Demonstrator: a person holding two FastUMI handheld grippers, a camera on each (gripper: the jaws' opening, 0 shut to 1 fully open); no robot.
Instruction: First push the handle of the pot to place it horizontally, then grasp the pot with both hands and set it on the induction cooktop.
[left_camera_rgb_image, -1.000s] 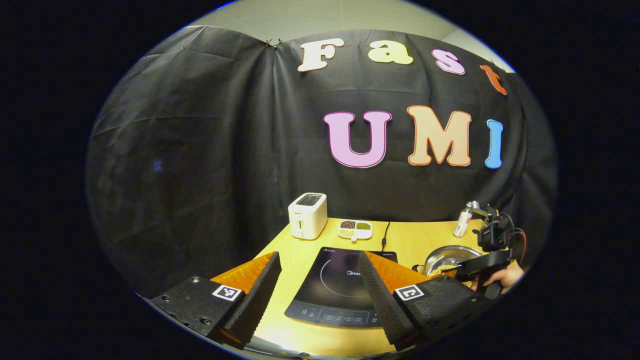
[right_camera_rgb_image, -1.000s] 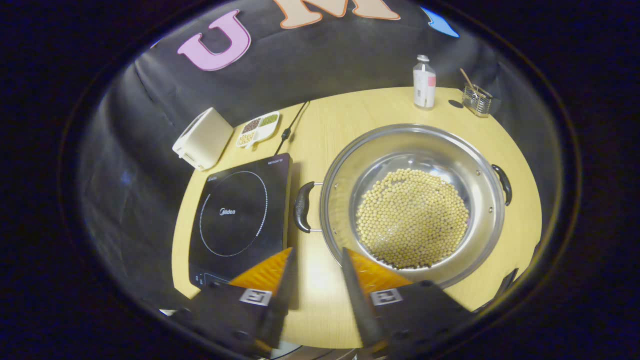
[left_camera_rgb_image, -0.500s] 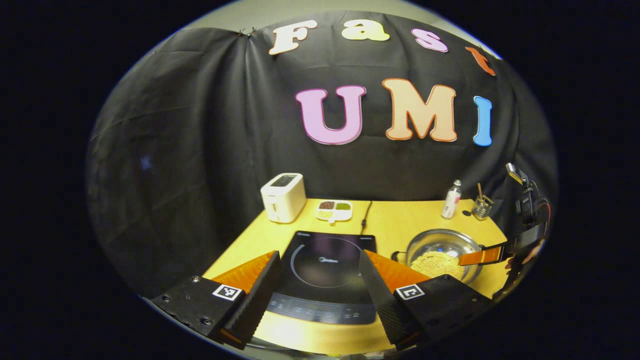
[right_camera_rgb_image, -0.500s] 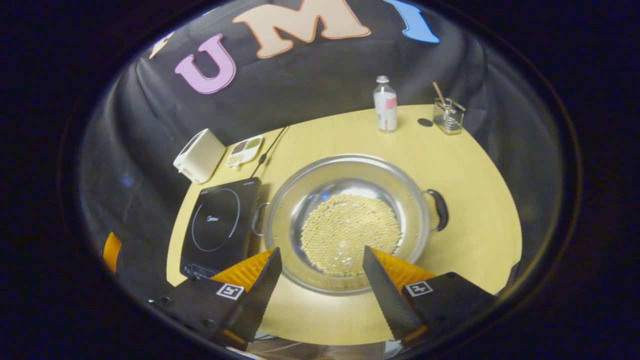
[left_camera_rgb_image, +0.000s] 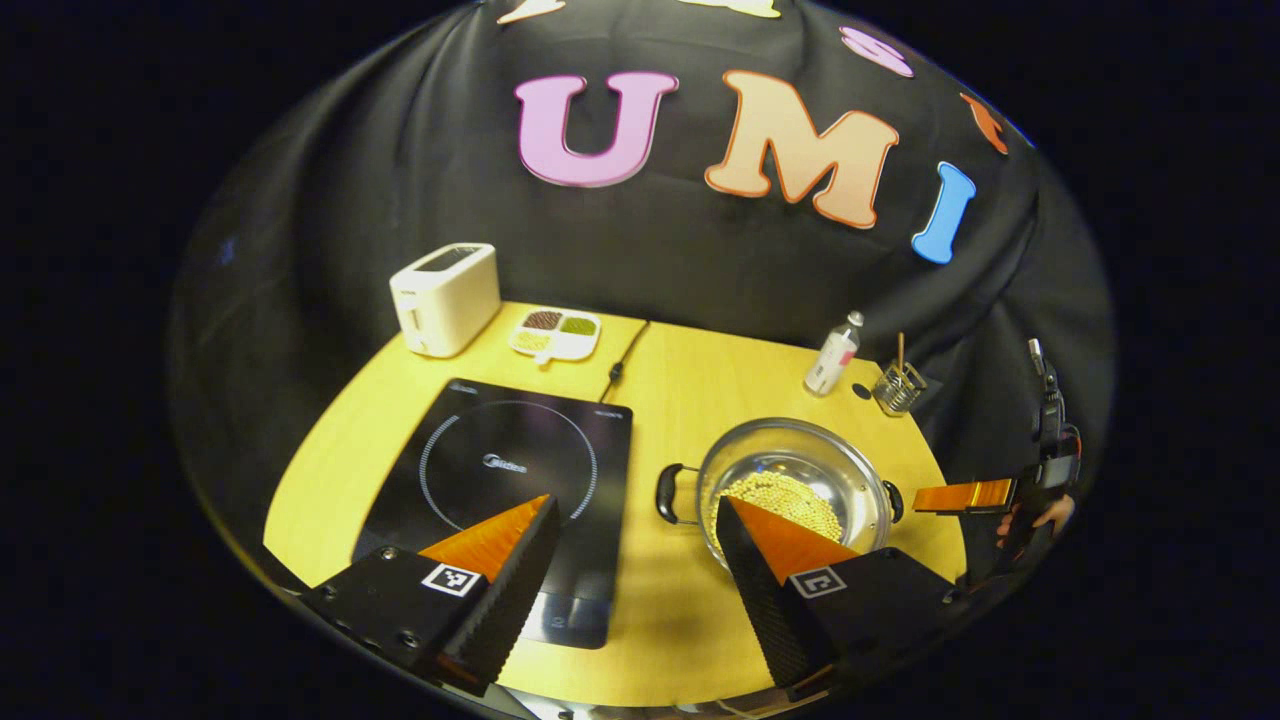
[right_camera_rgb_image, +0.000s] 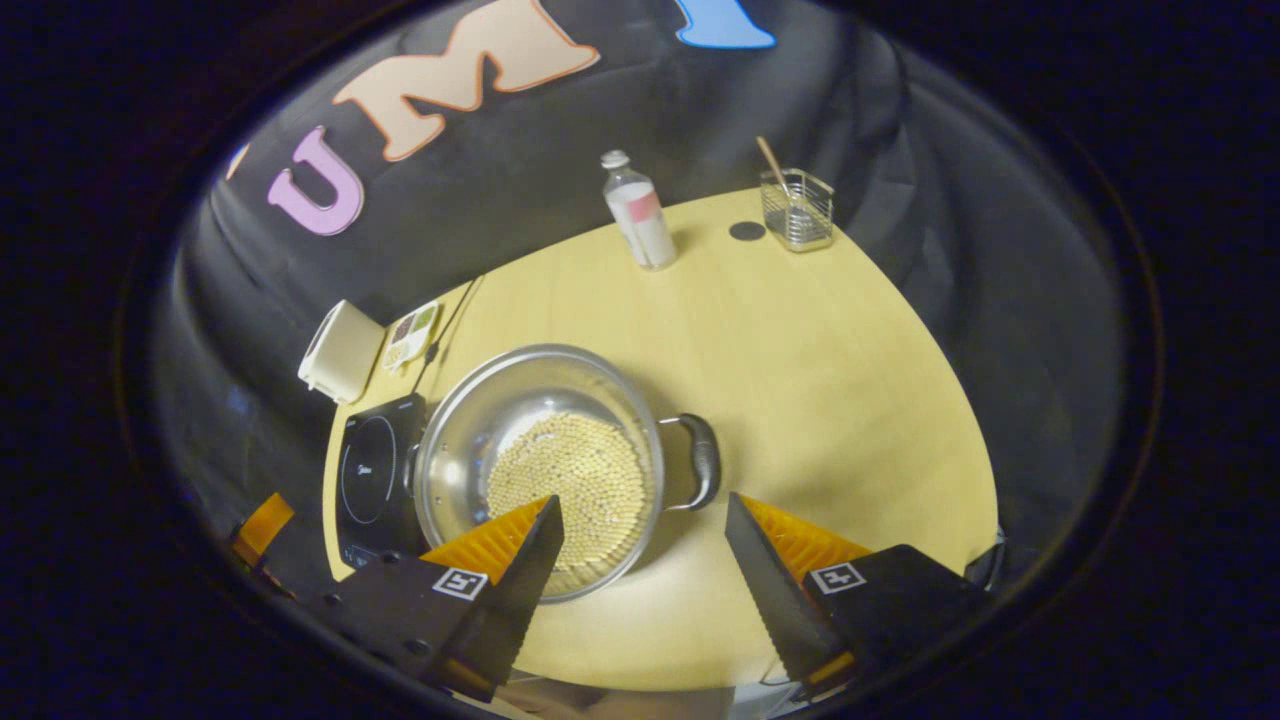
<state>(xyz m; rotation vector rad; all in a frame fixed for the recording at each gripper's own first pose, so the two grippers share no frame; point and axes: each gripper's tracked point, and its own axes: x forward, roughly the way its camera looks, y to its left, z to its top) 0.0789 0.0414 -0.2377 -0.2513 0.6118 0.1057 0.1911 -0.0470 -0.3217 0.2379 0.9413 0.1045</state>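
A: Pot (left_camera_rgb_image: 795, 490) of beans sits ahead-right of the spread left gripper (left_camera_rgb_image: 635, 560), beside the induction cooktop (left_camera_rgb_image: 510, 480).

B: Right gripper (right_camera_rgb_image: 645, 560) spread too, handle (right_camera_rgb_image: 700, 460) just ahead. Straddle it squarely, I'd say.

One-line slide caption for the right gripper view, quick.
Open right hand-held gripper hovers above round steel pot of yellow beans beside black induction cooktop.

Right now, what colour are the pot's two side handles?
Black, on a shiny silver pot; the right gripper view shows the near handle best.
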